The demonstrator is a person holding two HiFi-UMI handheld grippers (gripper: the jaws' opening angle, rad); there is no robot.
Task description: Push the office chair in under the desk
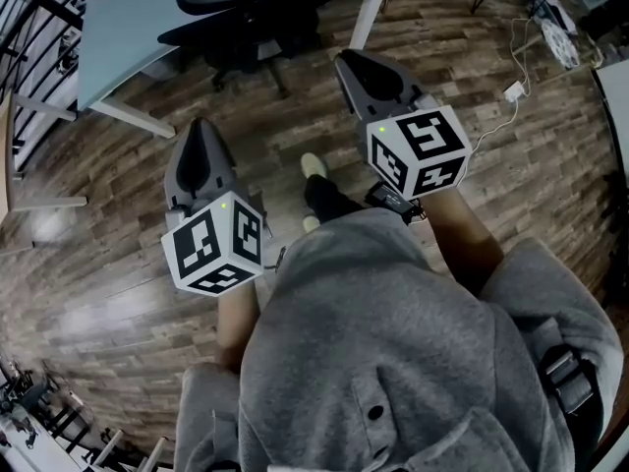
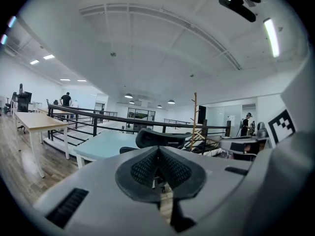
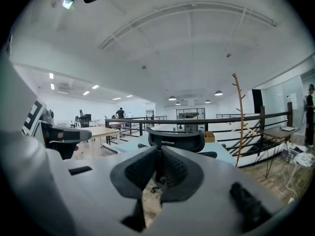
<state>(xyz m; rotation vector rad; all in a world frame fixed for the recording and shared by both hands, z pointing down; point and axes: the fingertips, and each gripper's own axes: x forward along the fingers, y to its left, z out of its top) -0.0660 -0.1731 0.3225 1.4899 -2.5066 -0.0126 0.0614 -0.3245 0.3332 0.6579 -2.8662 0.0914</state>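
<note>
A black office chair [image 1: 251,18] stands at a pale blue desk [image 1: 118,28] at the top of the head view, its seat partly under the desktop. Both grippers are held out towards it and are apart from it, with wood floor in between. My left gripper [image 1: 201,126] is shut with nothing between its pads. My right gripper [image 1: 352,60] is likewise shut and empty, and reaches nearer the desk. In the left gripper view the chair's backrest [image 2: 160,137] shows just over the shut left gripper [image 2: 158,155]. The right gripper view shows the backrest [image 3: 177,137] above the shut right gripper [image 3: 158,156].
A white cable with a plug block [image 1: 515,91] lies on the floor at right. The desk's white legs [image 1: 369,13] flank the chair. A black railing [image 2: 93,119] runs behind the desk. My shoe [image 1: 314,165] is between the grippers. Another desk [image 2: 34,122] stands far left.
</note>
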